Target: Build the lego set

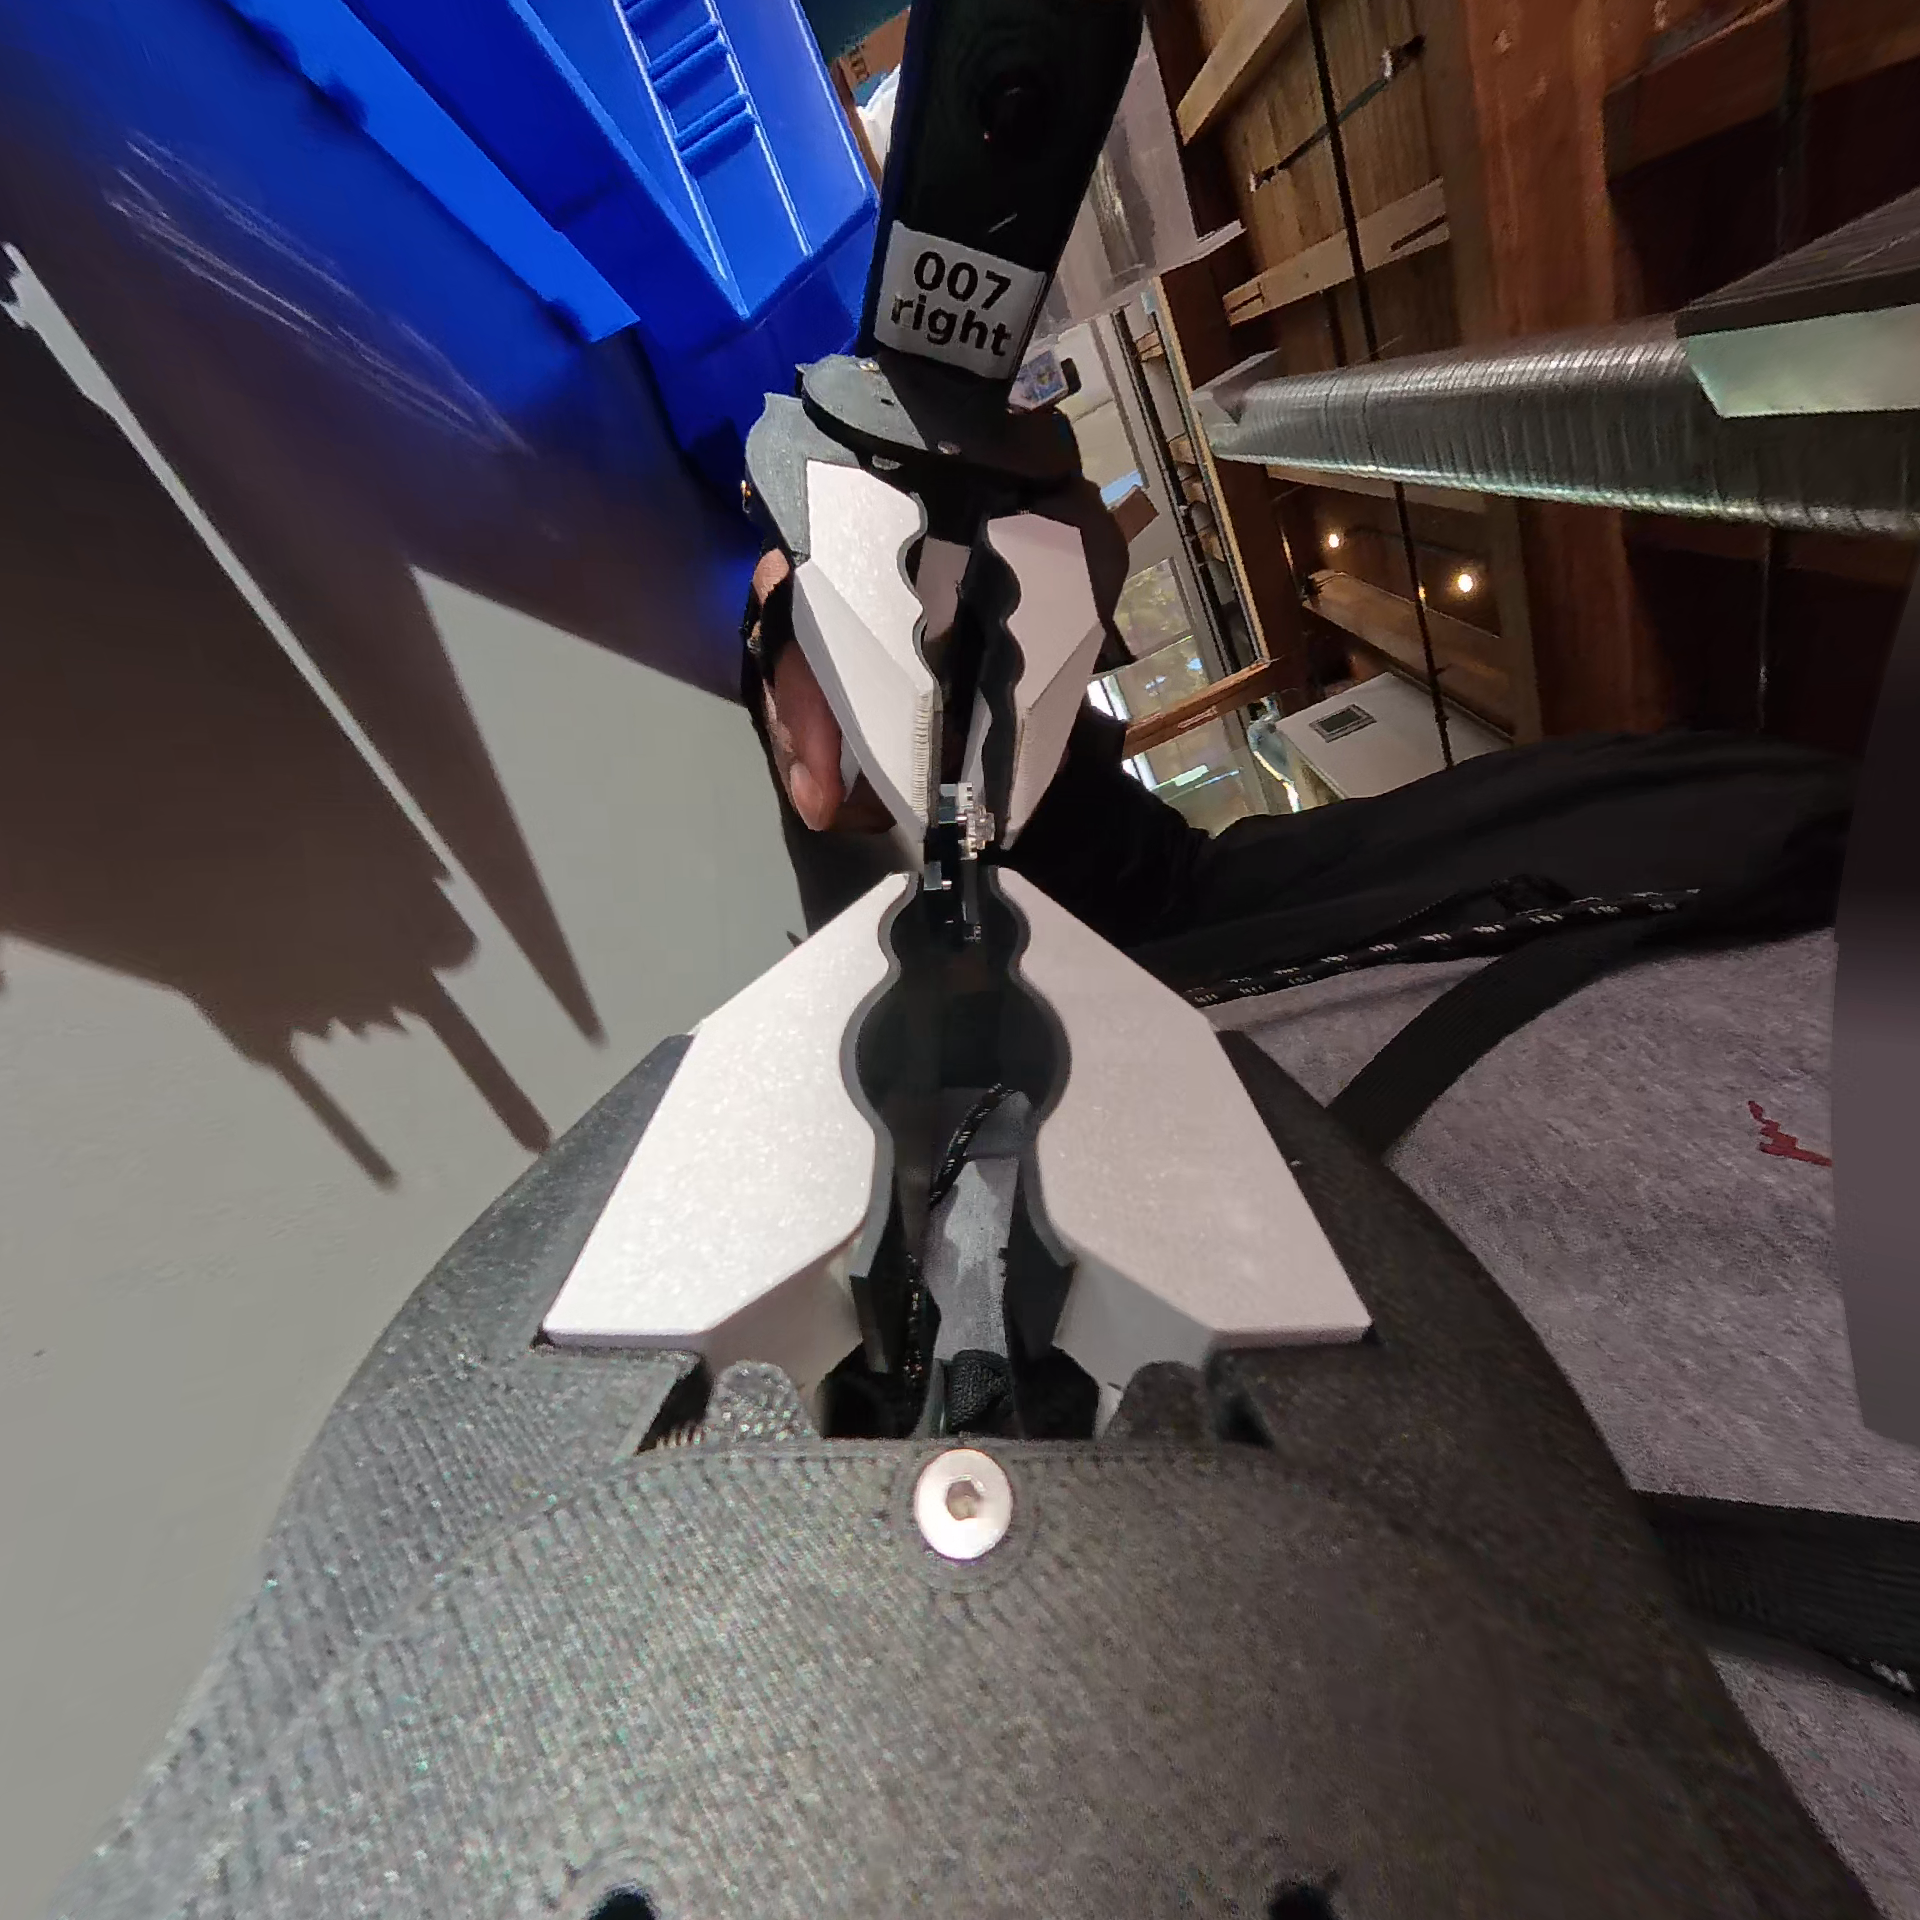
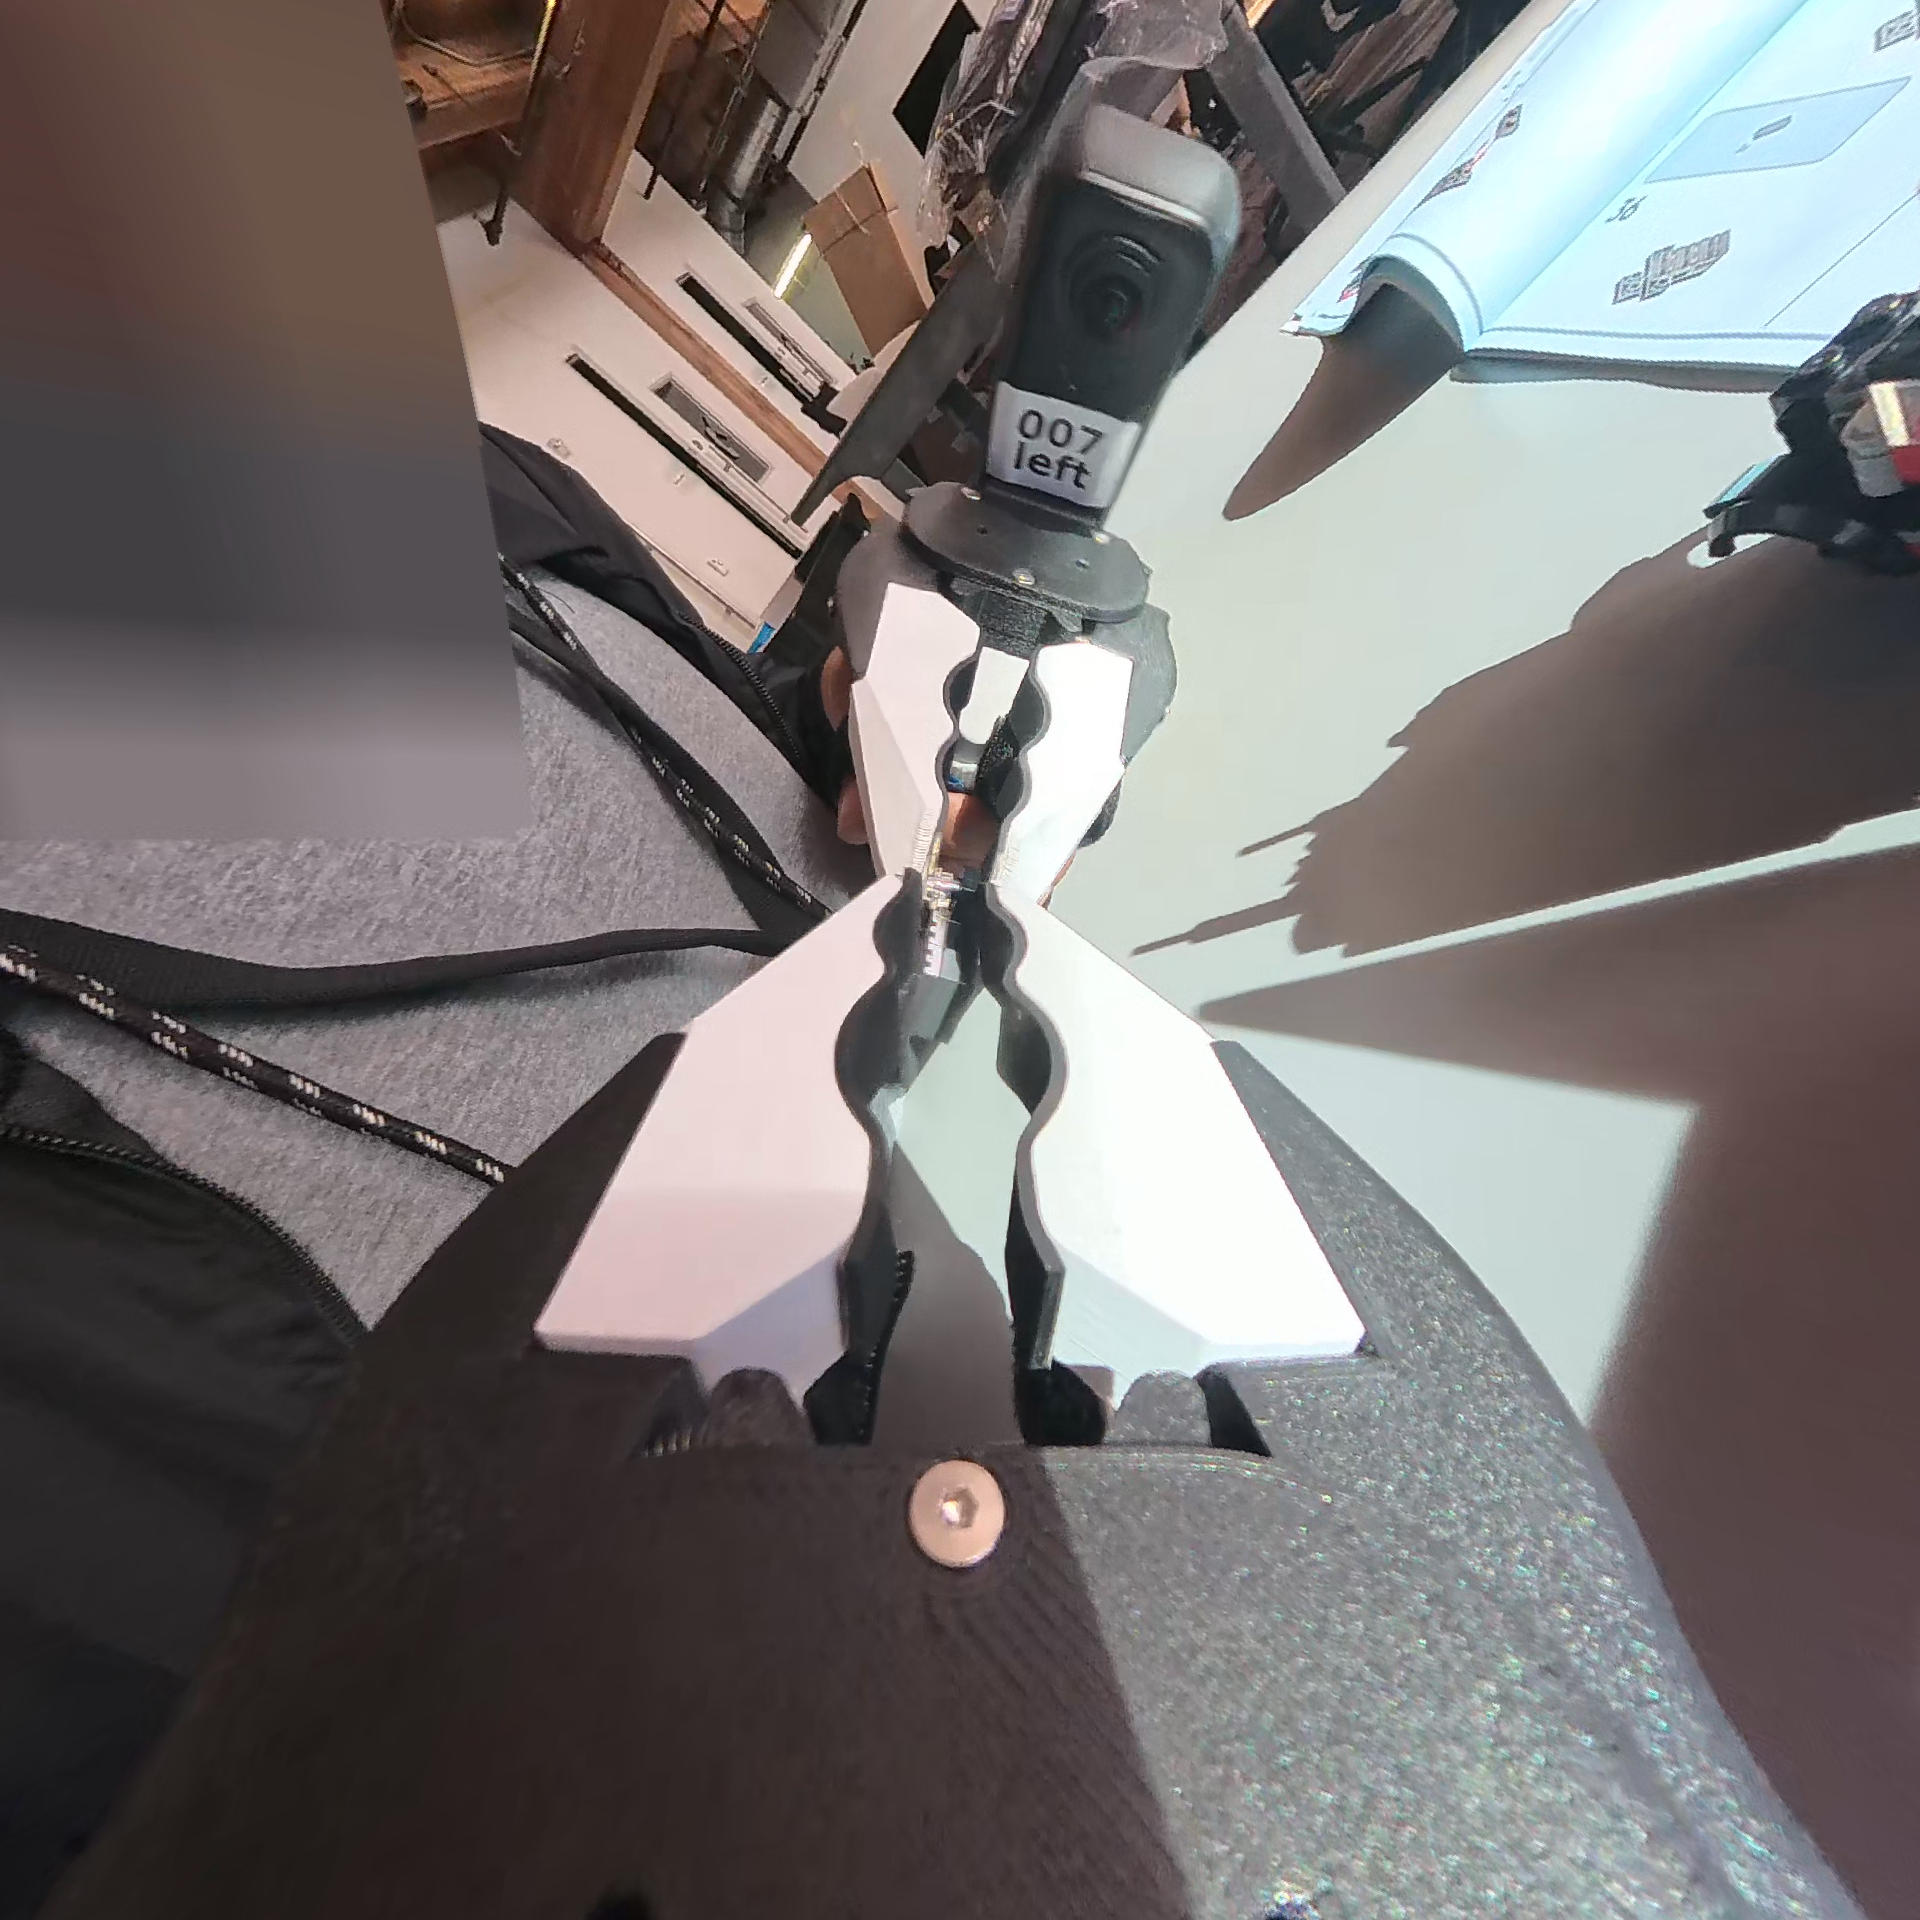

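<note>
My two grippers meet tip to tip in the air in front of the person's torso. My left gripper (image 1: pixel 951 888) is shut on a small black lego piece (image 1: pixel 948 906). My right gripper (image 1: pixel 961 812) comes from above, shut on a small grey studded lego piece (image 1: pixel 971 826) that touches the black one. In the right wrist view my right gripper (image 2: pixel 951 902) pinches a dark studded piece (image 2: pixel 932 954), and the left gripper (image 2: pixel 961 857) faces it from above. How the pieces join is hidden by the fingertips. A part-built dark lego model (image 2: pixel 1849 447) sits on the white table (image 2: pixel 1455 582).
An open instruction booklet (image 2: pixel 1683 197) lies on the table beyond the model. A blue plastic bin (image 1: pixel 499 187) stands on the table. The person's grey top with black cords (image 2: pixel 312 1060) and black jacket is close behind the grippers. Gripper shadows fall across the table. My left and right fingertips are right by each other.
</note>
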A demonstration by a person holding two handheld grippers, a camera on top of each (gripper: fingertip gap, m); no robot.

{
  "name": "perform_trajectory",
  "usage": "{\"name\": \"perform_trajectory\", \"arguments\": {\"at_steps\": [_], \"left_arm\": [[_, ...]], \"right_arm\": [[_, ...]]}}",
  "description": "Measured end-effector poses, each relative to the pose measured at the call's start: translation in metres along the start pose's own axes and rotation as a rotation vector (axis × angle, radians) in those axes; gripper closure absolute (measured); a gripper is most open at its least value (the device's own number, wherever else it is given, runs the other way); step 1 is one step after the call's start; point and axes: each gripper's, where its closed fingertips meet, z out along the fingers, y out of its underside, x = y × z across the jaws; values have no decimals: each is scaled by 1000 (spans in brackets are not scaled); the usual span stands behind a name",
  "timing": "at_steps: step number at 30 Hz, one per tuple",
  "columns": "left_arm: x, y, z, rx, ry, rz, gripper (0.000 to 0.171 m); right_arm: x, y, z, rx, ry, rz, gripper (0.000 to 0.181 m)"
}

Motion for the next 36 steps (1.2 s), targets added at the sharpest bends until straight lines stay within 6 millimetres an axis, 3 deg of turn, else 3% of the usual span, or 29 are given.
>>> {"name": "perform_trajectory", "arguments": {"at_steps": [13,32,36], "left_arm": [[-6,0,-1,-18,-105,154,162],[4,-4,-5,3,-58,217,162],[6,-11,-11,38,-64,248,161]], "right_arm": [[5,1,1,-15,97,-63,171],[-4,-6,2,34,80,-82,171],[-8,-12,1,67,84,-105,158]]}}
